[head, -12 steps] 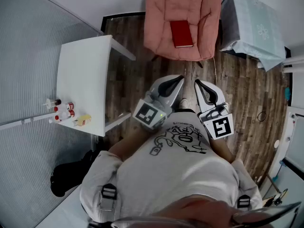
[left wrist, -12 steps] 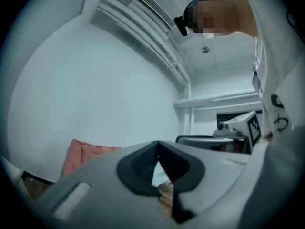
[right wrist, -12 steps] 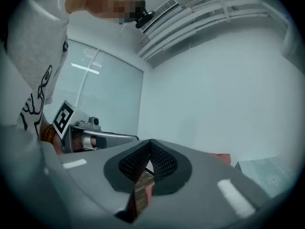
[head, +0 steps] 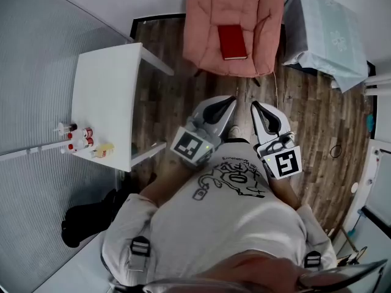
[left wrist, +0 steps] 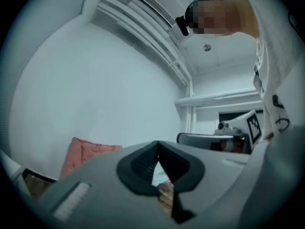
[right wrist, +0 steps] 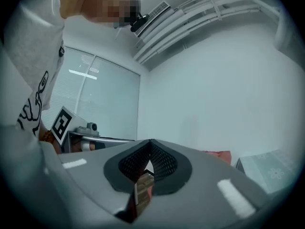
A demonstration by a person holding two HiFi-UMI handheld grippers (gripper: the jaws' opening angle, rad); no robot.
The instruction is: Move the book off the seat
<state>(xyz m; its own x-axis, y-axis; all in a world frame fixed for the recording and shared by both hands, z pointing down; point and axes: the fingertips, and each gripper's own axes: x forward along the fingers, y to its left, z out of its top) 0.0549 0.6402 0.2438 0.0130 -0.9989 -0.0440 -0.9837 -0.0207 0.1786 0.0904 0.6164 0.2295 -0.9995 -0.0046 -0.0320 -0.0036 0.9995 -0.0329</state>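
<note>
A red book (head: 232, 42) lies flat on the seat cushion of a pink armchair (head: 201, 29) at the top of the head view. My left gripper (head: 232, 101) and right gripper (head: 255, 105) hang side by side over the wood floor, well short of the chair, both shut with nothing between their jaws. In the left gripper view the jaw tips (left wrist: 157, 144) meet and the pink chair (left wrist: 83, 154) shows low at the left. The right gripper view shows its tips (right wrist: 150, 142) touching too, with a strip of the pink chair (right wrist: 219, 155) at the right.
A white table (head: 107, 102) stands at the left with small bottles (head: 79, 138) near its front corner. A pale cloth-covered stand (head: 324, 32) sits right of the armchair. A black bag (head: 85, 221) lies on the floor at lower left.
The view has shifted slightly. The grippers and the book have stayed where they were.
</note>
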